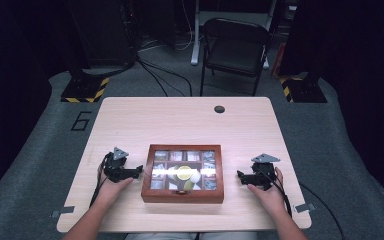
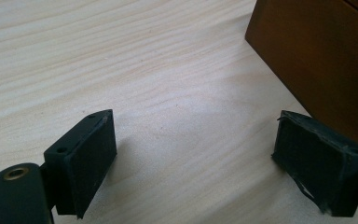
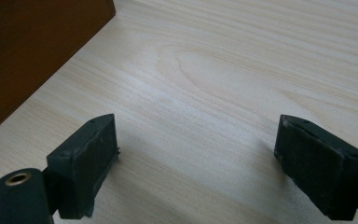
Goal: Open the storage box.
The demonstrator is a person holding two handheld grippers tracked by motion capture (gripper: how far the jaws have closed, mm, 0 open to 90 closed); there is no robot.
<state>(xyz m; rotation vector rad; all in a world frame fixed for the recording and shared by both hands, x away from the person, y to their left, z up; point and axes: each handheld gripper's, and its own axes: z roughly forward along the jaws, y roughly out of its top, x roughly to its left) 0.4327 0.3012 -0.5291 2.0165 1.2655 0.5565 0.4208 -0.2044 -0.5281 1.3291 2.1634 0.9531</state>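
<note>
A brown wooden box (image 1: 182, 173) with a glass lid lies shut near the table's front middle; small packets show in its compartments through the glass. My left gripper (image 1: 139, 171) rests on the table just left of the box, open and empty, its tips close to the box's side (image 2: 317, 51). Across the box, my right gripper (image 1: 240, 176) sits a short way from the right side (image 3: 32, 51), also open with nothing between its pads. In both gripper views the black jaws stand wide apart over bare wood.
The light wooden table (image 1: 180, 120) has a dark round hole (image 1: 219, 109) near its far edge. Beyond the table stands a black folding chair (image 1: 235, 47), with cables and stand bases on the grey floor.
</note>
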